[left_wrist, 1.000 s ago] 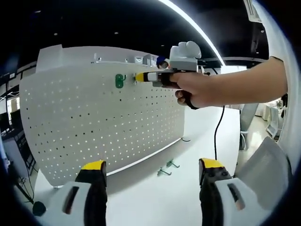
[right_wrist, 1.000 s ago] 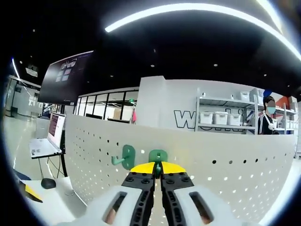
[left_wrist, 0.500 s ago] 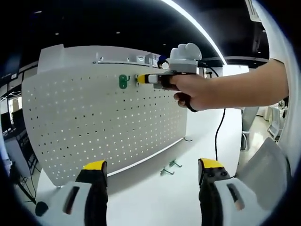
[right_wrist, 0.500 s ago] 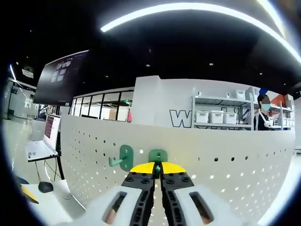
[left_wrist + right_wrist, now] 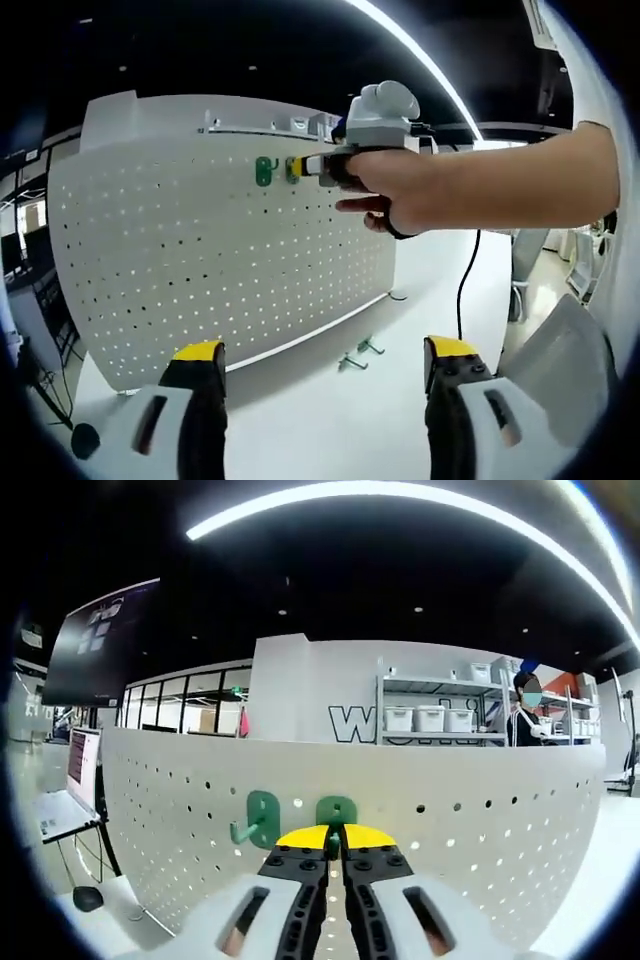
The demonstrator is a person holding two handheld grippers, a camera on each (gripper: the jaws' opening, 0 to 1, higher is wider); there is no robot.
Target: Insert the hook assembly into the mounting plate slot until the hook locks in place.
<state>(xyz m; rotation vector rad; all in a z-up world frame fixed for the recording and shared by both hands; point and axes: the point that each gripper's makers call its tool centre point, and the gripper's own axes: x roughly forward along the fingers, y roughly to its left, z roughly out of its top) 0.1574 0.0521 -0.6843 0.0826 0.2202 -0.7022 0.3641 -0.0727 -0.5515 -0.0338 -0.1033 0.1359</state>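
The white pegboard stands upright on the white bench, its lower edge running from 8 o'clock toward 3 o'clock in the left gripper view, with open bench surface in front of it. Two loose hooks lie on that bench near the board's lower edge, well apart from the left claw.

The left gripper view also takes in a hand holding the right claw against the board's upper part, and a black cable trailing down at 3 o'clock. The right gripper view looks over the board's top edge to a shelf with bins at 1 o'clock and a laptop at 9 o'clock.

The left claw is spread wide, its yellow-tipped jaws holding nothing. The right claw is pressed together, pinching the green hook whose plate lies against the pegboard. A second green hook hangs on the board just beside it, at 9 o'clock from it.
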